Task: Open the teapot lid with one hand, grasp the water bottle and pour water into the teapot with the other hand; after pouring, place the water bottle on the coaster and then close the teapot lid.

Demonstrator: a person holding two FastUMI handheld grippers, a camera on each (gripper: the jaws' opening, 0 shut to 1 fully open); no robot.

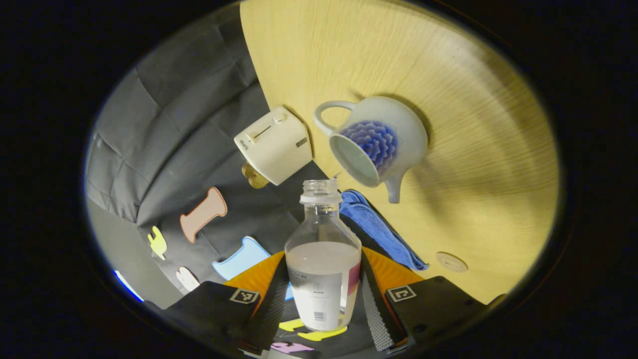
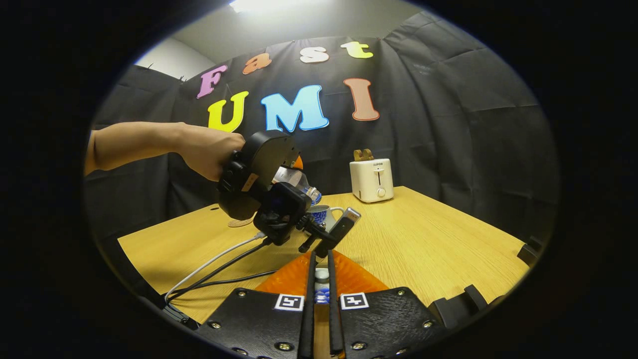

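Left gripper (image 1: 324, 304): clamped on one clear plastic water bottle (image 1: 323, 259), lower centre, tilted.
Teapots: one white-and-blue ceramic teapot (image 1: 379, 144), centre, open.
Right gripper (image 2: 322, 294): closed on one small white-blue lid (image 2: 322, 294).
Toasters: one cream toaster (image 1: 274, 144).

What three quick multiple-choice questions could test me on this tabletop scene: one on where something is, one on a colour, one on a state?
1. Where is the toaster?
A. At the table's far edge by the black cloth wall
B. On the blue cloth
C. Inside the teapot

2. What colour is the pattern on the teapot?
A. Red
B. Green
C. Blue-purple

3. What state is the water bottle in?
A. Capped and lying on the table
B. Uncapped, gripped by the left hand-held gripper, tipped towards the teapot
C. Empty, standing on the coaster

Answers:
1 A, it stands at the far edge of the table.
2 C, the petals look blue-purple.
3 B, its mouth is open and fingers press both sides.
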